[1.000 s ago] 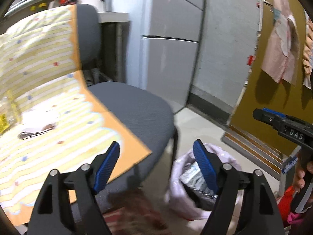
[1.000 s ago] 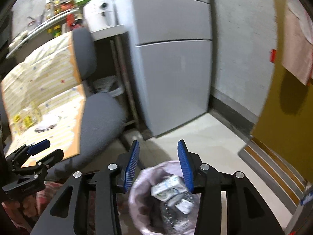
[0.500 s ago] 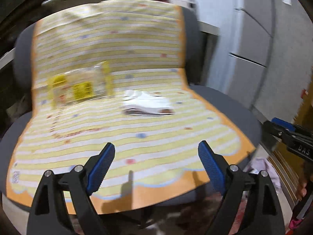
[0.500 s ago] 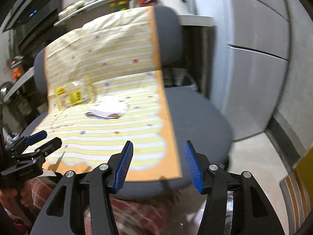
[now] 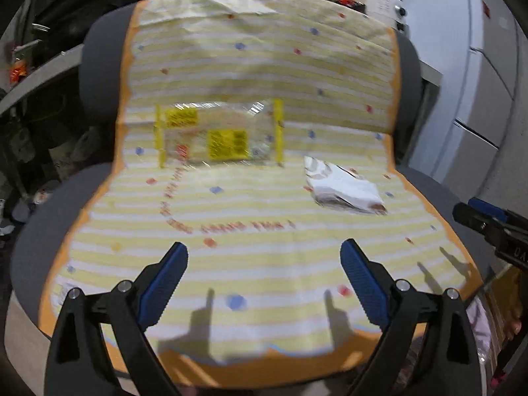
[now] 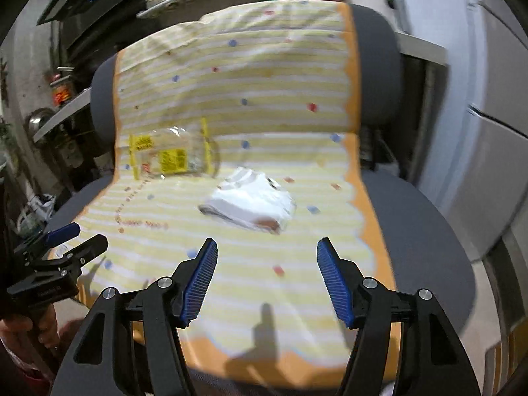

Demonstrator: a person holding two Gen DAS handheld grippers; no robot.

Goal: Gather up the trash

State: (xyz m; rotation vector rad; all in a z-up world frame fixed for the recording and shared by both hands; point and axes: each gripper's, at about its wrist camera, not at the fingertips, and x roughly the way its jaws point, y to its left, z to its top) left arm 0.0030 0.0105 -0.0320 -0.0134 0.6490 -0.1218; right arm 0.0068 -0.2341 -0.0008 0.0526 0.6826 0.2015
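left wrist view: clear wrapper [image 5: 218, 135] beside white wrapper [image 5: 343, 188] on chair.

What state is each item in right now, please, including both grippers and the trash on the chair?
Left gripper: open, empty, above the front of the seat.
Right gripper: open, empty, also above the seat.
Clear wrapper with yellow labels: lying at the fold of the seat, untouched.
Crumpled white paper: lying mid-seat, untouched.
Striped yellow cover: spread over the chair's seat and back.
Grey chair: upright.
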